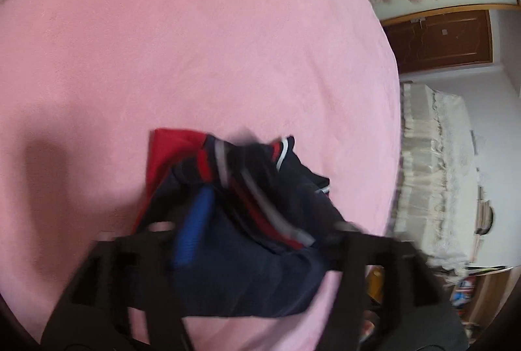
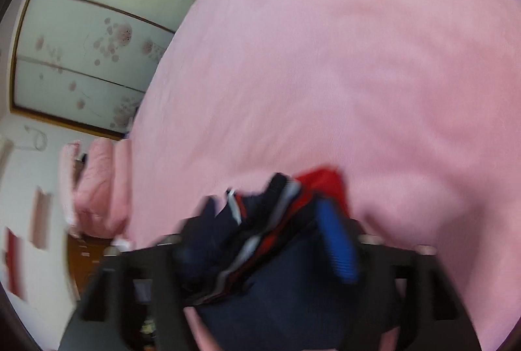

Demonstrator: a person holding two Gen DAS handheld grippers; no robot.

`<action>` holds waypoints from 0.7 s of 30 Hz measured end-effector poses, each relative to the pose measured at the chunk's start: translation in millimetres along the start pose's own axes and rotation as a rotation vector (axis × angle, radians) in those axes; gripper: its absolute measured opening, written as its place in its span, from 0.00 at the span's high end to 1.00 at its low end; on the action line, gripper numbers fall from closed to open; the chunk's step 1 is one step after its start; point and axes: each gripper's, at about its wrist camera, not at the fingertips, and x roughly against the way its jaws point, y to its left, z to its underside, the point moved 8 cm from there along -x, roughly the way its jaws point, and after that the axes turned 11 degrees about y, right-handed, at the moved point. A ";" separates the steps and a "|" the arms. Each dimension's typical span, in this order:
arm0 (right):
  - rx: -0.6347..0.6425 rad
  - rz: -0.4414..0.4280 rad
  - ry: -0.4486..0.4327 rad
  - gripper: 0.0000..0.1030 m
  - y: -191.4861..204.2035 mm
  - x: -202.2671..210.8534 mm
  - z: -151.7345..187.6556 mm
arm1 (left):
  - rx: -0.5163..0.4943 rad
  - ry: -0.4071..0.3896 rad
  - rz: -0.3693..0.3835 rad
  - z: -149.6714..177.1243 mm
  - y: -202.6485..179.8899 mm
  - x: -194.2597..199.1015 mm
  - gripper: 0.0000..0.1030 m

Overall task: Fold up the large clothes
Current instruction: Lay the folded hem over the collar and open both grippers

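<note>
Two open grippers (image 1: pixel 250 229) (image 2: pixel 270 242), garment (image 1: pixel 247 220), bedspread (image 1: pixel 195 41) edge

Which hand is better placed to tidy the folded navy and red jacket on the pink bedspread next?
Neither clearly, perhaps the left. Both grippers stand open with the navy and red jacket between their fingers. The left gripper shows the bundle's red edge and loose far corner more fully than the right gripper. Both views are blurred.

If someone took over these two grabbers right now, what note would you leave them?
Left gripper: jaws wide, not pinching; the garment lies between them.
Right gripper: the same, jaws wide over the garment.
Garment: a navy, red and white bundle on the pink bed, near its edge.
Done: it looks folded small, though blur hides the details.
Left: check that the fold is tidy.
</note>
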 end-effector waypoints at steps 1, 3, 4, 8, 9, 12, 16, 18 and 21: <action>0.029 0.036 -0.015 0.23 1.4 1.9 -1.8 | -0.030 -0.028 -0.025 4.3 -4.0 3.8 0.27; 0.090 0.093 0.007 0.24 6.7 -0.6 2.9 | -0.100 -0.069 -0.061 10.0 -15.7 8.8 0.27; 0.120 0.105 0.020 0.24 11.3 -2.5 7.5 | -0.133 -0.076 -0.071 14.8 -21.5 10.3 0.27; 0.349 0.065 0.128 0.61 41.8 -19.2 47.7 | -0.279 0.030 -0.052 41.5 -46.7 -4.5 0.44; 0.422 0.052 0.170 0.72 50.0 -27.7 63.1 | -0.306 0.065 -0.039 47.9 -50.5 -11.8 0.55; 0.587 -0.015 0.306 0.94 70.0 -53.2 124.6 | -0.331 0.185 -0.076 63.5 -48.8 -42.4 0.83; 0.664 -0.075 0.406 0.95 78.1 -89.1 163.1 | -0.377 0.241 -0.137 74.5 -44.5 -77.5 0.83; 0.652 -0.096 0.396 0.98 80.3 -100.2 158.2 | -0.363 0.212 -0.168 66.0 -36.3 -89.2 0.83; 0.579 -0.136 0.352 0.99 75.8 -112.5 128.3 | -0.320 0.128 -0.190 44.2 -28.3 -100.9 0.89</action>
